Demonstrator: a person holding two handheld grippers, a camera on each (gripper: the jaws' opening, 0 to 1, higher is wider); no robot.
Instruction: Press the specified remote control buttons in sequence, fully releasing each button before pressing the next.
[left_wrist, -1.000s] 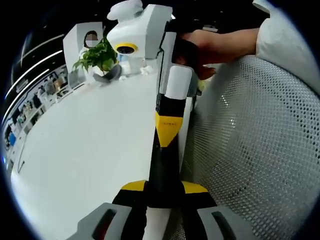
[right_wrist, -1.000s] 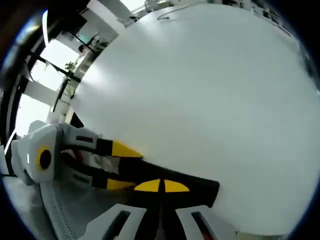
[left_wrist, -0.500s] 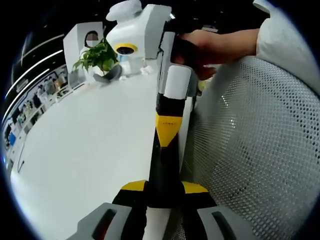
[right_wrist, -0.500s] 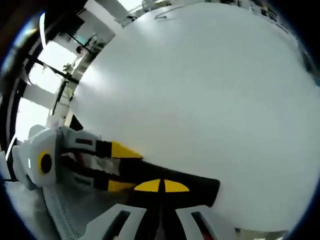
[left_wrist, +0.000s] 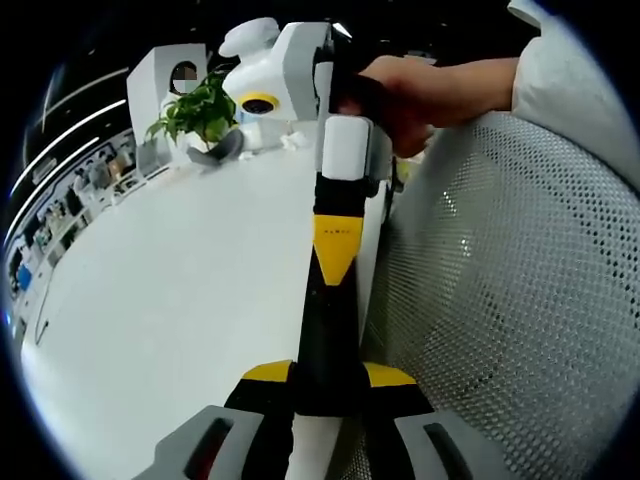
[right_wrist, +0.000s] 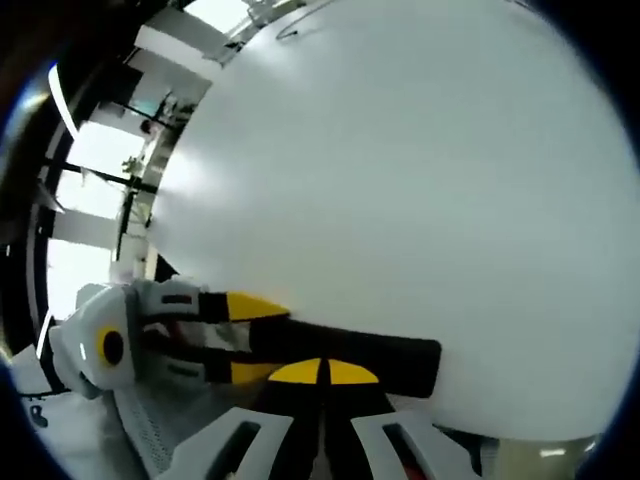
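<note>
– Where is the remote (left_wrist: 328, 320)?
– I take it for the slim black bar your left tool (left_wrist: 330, 385) clamps, long axis running straight ahead along the worktop's (left_wrist: 170, 300) near edge.
– And your right tool (right_wrist: 320, 372)?
– Pinched together, empty, tip at the bar's far end. Buttons can't be made out; the mesh chair (left_wrist: 500, 300) crowds alongside.
</note>
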